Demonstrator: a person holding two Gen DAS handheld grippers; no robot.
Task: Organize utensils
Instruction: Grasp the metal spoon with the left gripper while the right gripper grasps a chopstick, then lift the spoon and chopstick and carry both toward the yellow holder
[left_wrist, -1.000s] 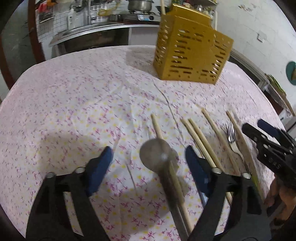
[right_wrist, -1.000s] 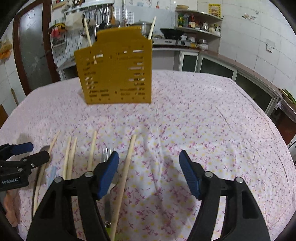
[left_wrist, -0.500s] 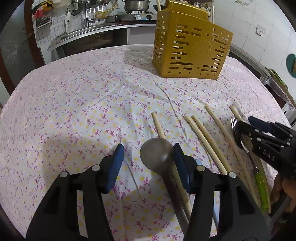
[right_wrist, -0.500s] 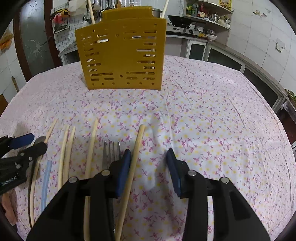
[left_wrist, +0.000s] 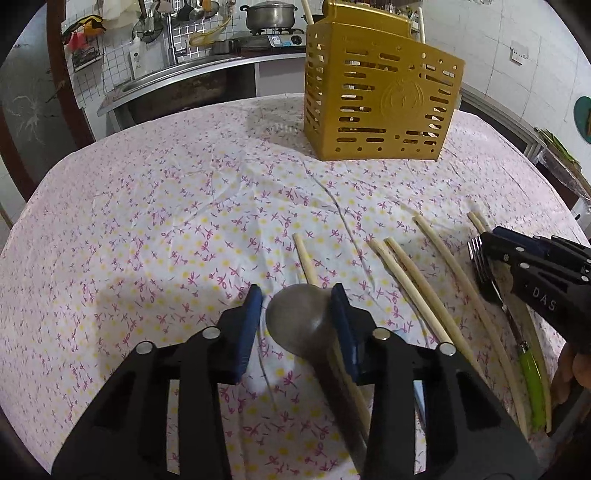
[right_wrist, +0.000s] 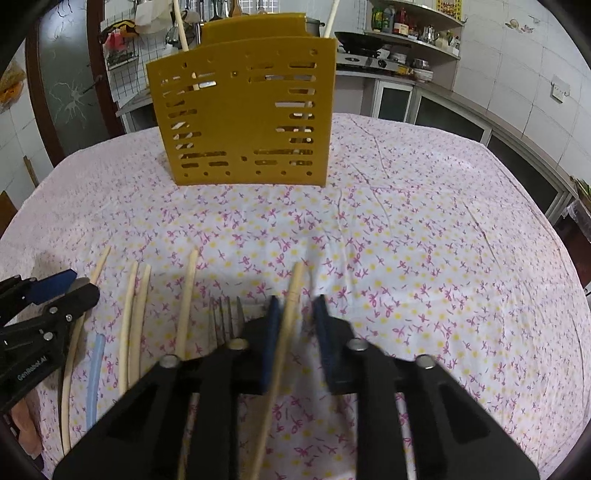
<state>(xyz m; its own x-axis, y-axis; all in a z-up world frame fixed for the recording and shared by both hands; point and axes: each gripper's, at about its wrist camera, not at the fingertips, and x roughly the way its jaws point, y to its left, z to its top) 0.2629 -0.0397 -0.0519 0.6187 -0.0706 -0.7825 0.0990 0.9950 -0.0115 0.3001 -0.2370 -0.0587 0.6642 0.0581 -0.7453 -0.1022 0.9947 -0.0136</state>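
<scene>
Both grippers have been closing: left gripper (left_wrist: 295, 314) around a spoon (left_wrist: 299, 321), right gripper (right_wrist: 297, 328) around a chopstick (right_wrist: 286, 325), contact unclear.

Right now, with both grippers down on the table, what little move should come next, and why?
Probably finish closing. Both grippers have just been closing: the left gripper straddles the spoon bowl, with a gap still at one pad; the right gripper has a chopstick between its jaws. Then lift toward the yellow holder.

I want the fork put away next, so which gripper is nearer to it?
Right. The right gripper sits just beside the fork, with a chopstick between its fingers. The left gripper is several chopsticks away, around the spoon.
</scene>
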